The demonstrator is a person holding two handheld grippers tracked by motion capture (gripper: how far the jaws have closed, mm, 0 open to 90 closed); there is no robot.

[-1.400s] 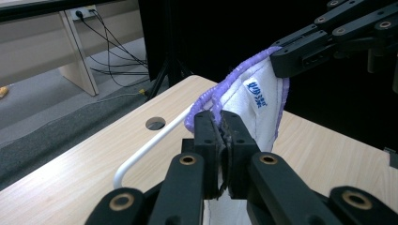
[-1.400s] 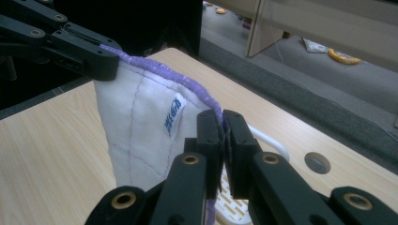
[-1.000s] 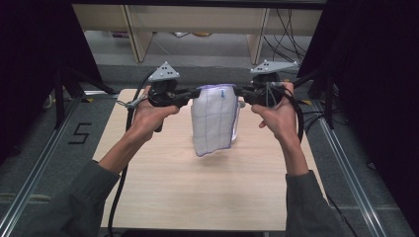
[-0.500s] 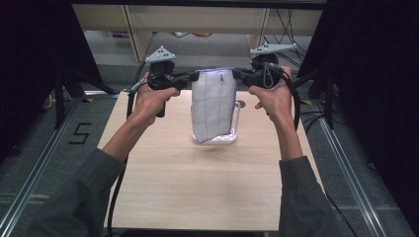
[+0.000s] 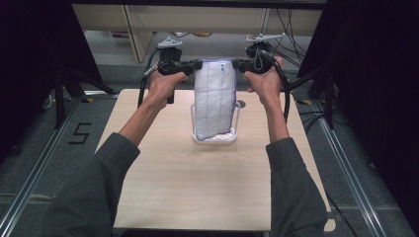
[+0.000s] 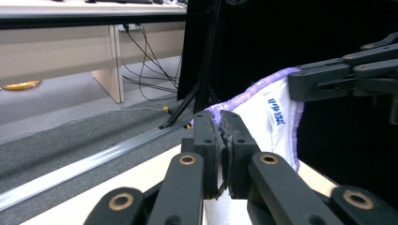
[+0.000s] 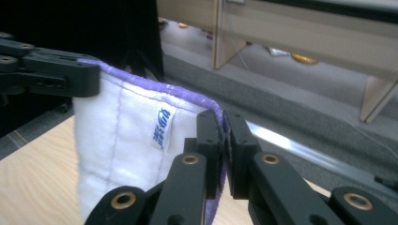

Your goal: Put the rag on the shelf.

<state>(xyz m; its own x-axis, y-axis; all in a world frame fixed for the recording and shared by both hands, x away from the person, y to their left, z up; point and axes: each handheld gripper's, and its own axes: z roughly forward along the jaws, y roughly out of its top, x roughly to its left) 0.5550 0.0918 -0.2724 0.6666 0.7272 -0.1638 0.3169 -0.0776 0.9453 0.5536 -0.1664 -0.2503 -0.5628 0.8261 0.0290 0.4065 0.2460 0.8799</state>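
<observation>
A white quilted cloth (image 5: 213,101) with purple edging and a small blue label hangs upright between my two grippers above the far part of the table. My left gripper (image 5: 198,64) is shut on its top left corner; in the left gripper view the jaws (image 6: 220,123) pinch the purple hem of the cloth (image 6: 274,119). My right gripper (image 5: 236,63) is shut on the top right corner, seen up close (image 7: 222,123) beside the cloth (image 7: 126,140). The cloth's lower end hangs into a clear plastic rack (image 5: 215,138) on the table.
The light wooden table (image 5: 163,192) stretches toward me below the cloth. Black curtains flank both sides. Beyond the table's far edge are a metal rail, grey floor, wooden shelf legs (image 5: 131,29) and cables (image 5: 291,29).
Both grippers have risen and moved away from me with the cloth. The cloth now hangs over the clear rack, its lower end inside it.
</observation>
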